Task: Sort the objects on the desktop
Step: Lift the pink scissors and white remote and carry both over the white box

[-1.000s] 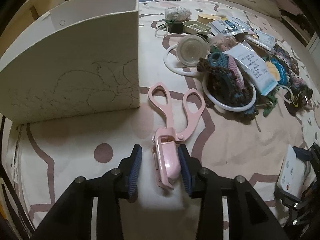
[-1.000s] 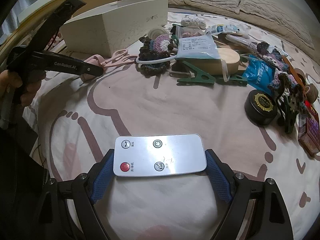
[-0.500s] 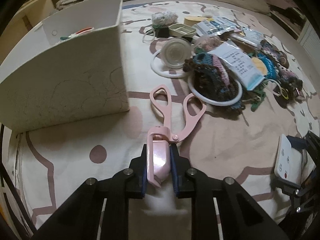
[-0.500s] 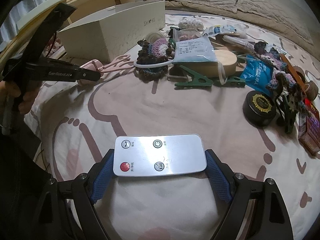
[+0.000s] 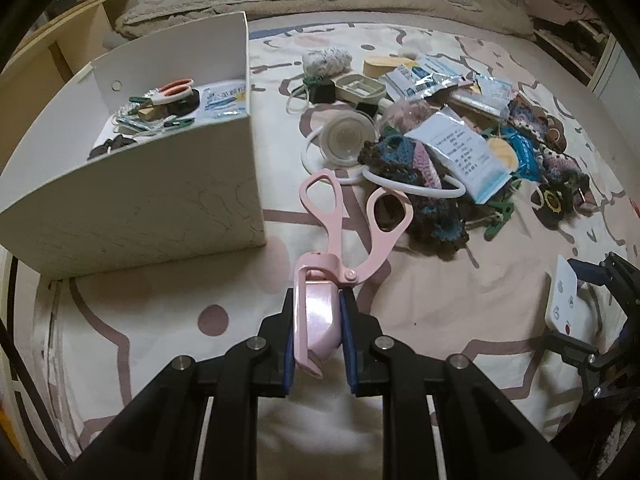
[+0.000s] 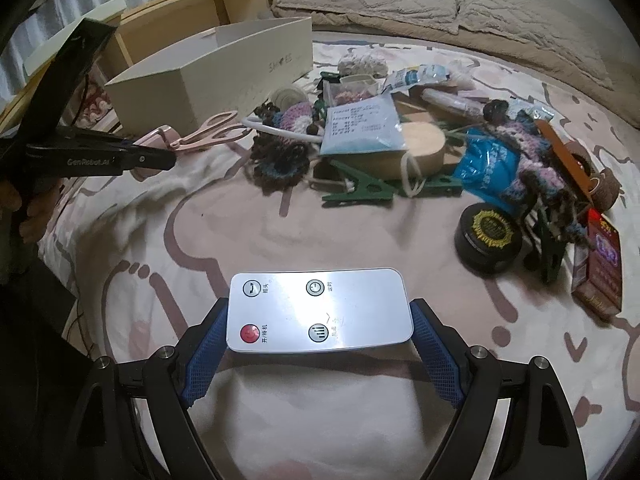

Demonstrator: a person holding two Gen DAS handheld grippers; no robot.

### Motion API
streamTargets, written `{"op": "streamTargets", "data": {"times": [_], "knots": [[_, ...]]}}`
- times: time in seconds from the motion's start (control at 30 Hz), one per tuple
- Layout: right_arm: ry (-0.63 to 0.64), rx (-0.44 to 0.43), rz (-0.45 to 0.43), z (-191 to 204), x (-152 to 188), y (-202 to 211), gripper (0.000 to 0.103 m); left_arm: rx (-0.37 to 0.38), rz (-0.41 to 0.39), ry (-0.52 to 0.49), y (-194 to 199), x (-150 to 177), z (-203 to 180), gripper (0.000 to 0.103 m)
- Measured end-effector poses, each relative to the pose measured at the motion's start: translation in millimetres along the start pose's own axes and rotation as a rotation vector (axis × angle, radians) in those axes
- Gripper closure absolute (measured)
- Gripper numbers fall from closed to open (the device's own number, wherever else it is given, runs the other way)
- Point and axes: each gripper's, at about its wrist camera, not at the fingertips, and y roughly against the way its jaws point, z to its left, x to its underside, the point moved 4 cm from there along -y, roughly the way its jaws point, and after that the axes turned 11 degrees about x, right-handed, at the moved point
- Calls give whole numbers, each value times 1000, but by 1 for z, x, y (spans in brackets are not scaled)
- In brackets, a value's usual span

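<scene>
On a cream bedspread (image 5: 168,320) patterned with mauve lines and dots, the left gripper (image 5: 318,332) is clamped on the capped blade end of a pair of pale pink plastic scissors (image 5: 320,280), its blue pads tight against both sides of the sheath and the loop handles pointing away toward the clutter. Just to the left stands an open white cardboard box (image 5: 160,204), where orange-handled scissors (image 5: 174,90), packets and clips lie inside. The right gripper (image 6: 320,344) holds a flat white rectangular remote control (image 6: 320,308) with a red button, pinched between its blue pads by the short ends above the bedspread. Beyond it lie a crocheted multicoloured piece (image 6: 280,140), green clothes pegs (image 6: 360,192) and a round black tin (image 6: 488,236).
</scene>
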Motion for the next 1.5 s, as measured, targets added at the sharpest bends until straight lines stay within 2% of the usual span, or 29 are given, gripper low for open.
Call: {"op": "streamTargets", "data": {"times": [0.57, 0.77, 0.97, 1.17, 1.5], "knots": [[-11, -8, -46, 5, -21, 11, 16, 8, -95, -26, 30, -16, -5, 84], [-19, -16, -94, 3, -44, 18, 16, 11, -155, -5, 48, -29, 1, 84], [-21, -34, -151, 4, -76, 23, 16, -21, -230, 34, 70, -46, 19, 84], [7, -59, -199, 12, -106, 24, 16, -86, -297, 106, 88, -61, 52, 84], [52, -134, -250, 32, -159, 22, 16, -156, -335, 169, 99, -75, 90, 84]]}}
